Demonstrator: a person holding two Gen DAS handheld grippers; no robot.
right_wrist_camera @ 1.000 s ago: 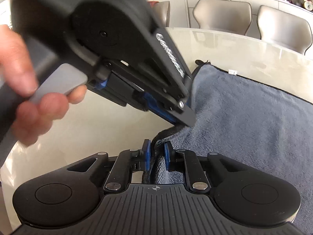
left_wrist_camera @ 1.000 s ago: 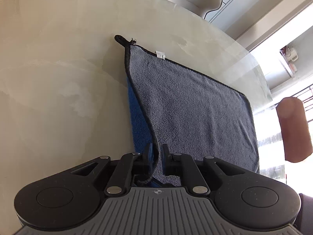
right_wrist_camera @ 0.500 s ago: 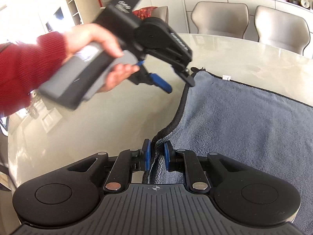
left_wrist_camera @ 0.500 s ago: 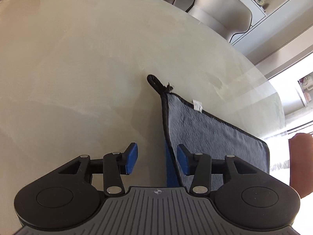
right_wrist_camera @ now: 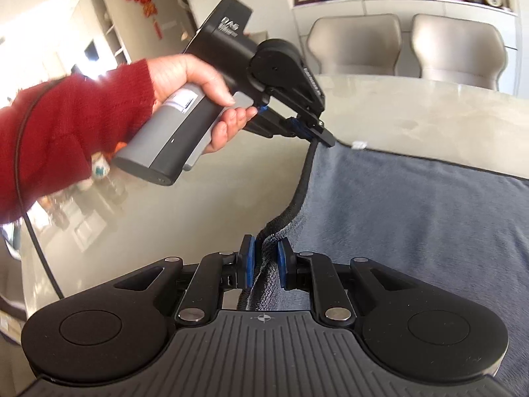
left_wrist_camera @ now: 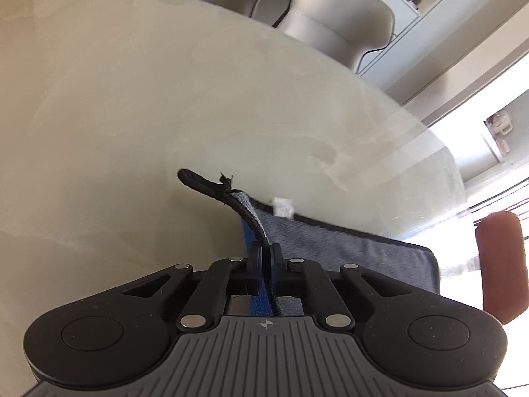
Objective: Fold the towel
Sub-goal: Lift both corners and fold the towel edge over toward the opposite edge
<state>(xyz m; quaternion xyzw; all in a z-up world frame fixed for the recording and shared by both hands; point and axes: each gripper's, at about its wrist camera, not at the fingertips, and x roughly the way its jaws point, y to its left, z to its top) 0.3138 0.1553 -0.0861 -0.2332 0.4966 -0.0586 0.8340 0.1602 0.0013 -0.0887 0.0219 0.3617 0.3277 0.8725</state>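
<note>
Towel [right_wrist_camera: 413, 218]: grey pile on the upper face with a black bound edge, spread flat on the pale glossy table [left_wrist_camera: 139, 109]; a blue underside layer shows at its left border in the left wrist view. Left gripper [left_wrist_camera: 264, 258]: jaws drawn narrow and clamped on the black bound edge close to the far left corner, where the hanging loop [left_wrist_camera: 198, 182] projects beyond the fingers onto the table. A white label [left_wrist_camera: 282, 205] sits on the far edge just beside that corner. In the right wrist view the same tool is visible from outside, held by the left hand [right_wrist_camera: 198, 99] in a red sleeve, its fingertips pinching the corner of the towel. Right gripper [right_wrist_camera: 264, 264]: jaws narrow, blue pads [right_wrist_camera: 248, 261] pressed on a bunched section of the same left border, nearer the camera; the black edge runs in a curved line from these pads up to the left gripper. Two beige chairs [right_wrist_camera: 357, 46] stand behind the far side of the table.
</note>
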